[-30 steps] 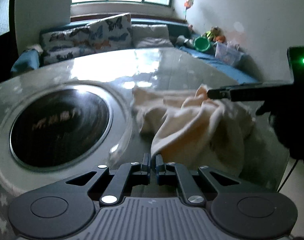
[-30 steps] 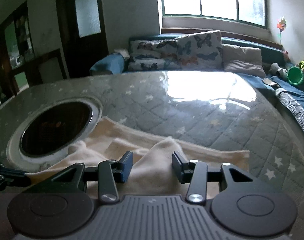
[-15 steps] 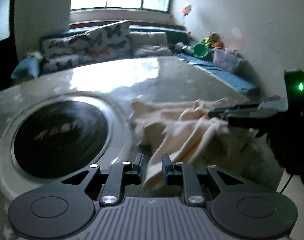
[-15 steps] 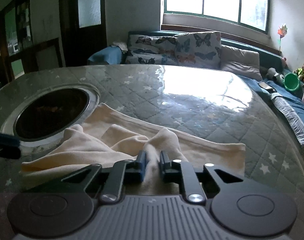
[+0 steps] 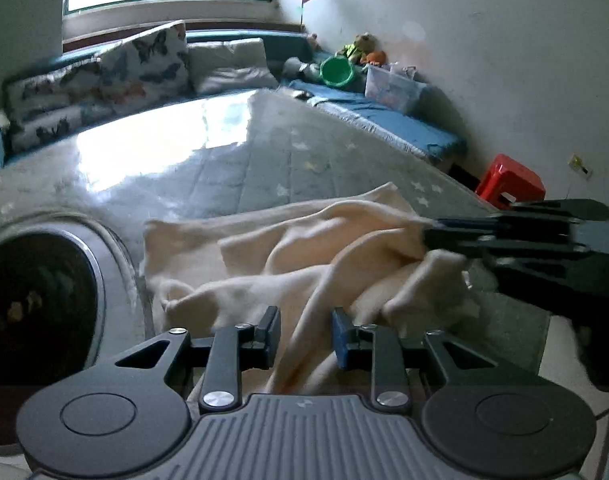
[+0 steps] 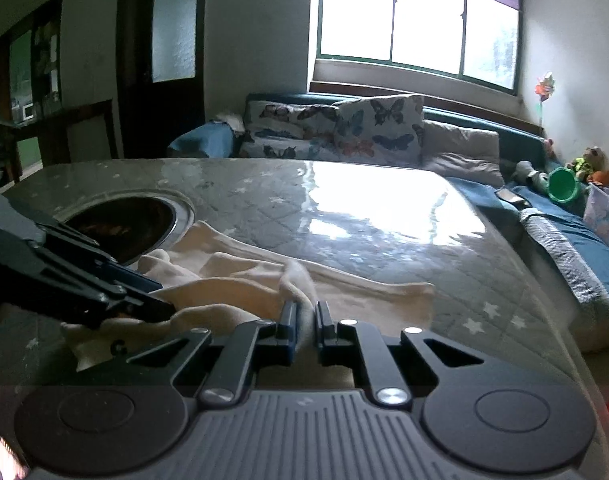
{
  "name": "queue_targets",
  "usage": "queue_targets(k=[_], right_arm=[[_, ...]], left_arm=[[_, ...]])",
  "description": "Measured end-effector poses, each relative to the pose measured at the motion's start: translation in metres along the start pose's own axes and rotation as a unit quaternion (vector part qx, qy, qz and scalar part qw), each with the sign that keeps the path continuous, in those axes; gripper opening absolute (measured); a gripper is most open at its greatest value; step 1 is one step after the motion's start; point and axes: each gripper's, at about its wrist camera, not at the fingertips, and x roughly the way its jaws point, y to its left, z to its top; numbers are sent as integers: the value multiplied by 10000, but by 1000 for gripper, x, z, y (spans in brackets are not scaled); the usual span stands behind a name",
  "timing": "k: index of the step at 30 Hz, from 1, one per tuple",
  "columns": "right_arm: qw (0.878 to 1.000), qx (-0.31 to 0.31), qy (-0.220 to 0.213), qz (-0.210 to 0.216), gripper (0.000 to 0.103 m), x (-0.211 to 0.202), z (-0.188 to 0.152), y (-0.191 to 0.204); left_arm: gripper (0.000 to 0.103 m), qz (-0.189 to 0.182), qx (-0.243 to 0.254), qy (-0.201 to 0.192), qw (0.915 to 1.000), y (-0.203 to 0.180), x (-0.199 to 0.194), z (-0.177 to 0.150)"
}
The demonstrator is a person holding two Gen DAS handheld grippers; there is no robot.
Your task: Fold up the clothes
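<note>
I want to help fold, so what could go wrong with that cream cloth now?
On the left gripper the jaws, just closing a little, stand loose around a strand of the cream cloth, so it may slip out. The right gripper pinches only a thin ridge; pulling could bunch it.

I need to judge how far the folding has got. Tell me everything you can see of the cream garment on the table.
The cream garment looks like soft, fleecy knit, plain and unprinted. It lies rumpled on the grey star-quilted table cover, beside the dark round inset, with raised ridges and loose folds and one flat edge spread toward the window. The right gripper is shut on a pinched ridge. A strip runs between the left gripper's fingers, whose jaws stand slightly apart.
</note>
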Motion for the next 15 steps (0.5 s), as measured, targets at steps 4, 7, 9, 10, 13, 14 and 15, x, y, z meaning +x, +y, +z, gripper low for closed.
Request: queue_targets(k=[4, 7, 9, 10, 13, 14, 15], right_arm=[[9999, 144, -15, -70, 8, -17, -12, -9], [9997, 228, -19, -99, 8, -29, -23, -13], [9996, 272, -26, -106, 7, -35, -27, -13], [9995, 300, -27, -104, 6, -37, -28, -13], [9989, 453, -32, -114, 5, -42, -32, -19], [9987, 469, -19, -183, 4, -42, -34, -20], [9986, 469, 29, -224, 4, -42, -35, -22]], left_arm=[[6, -20, -65, -170, 9998, 5, -6, -6], [5, 75, 4, -391, 9992, 3, -18, -9], [4, 174, 71, -510, 9985, 1, -28, -12], [4, 227, 109, -571, 9981, 1, -32, -13], [3, 465, 171, -683, 9964, 2, -42, -17], [2, 555, 148, -716, 9958, 4, -45, -18], [2, 644, 121, -749, 9950, 7, -48, -20]])
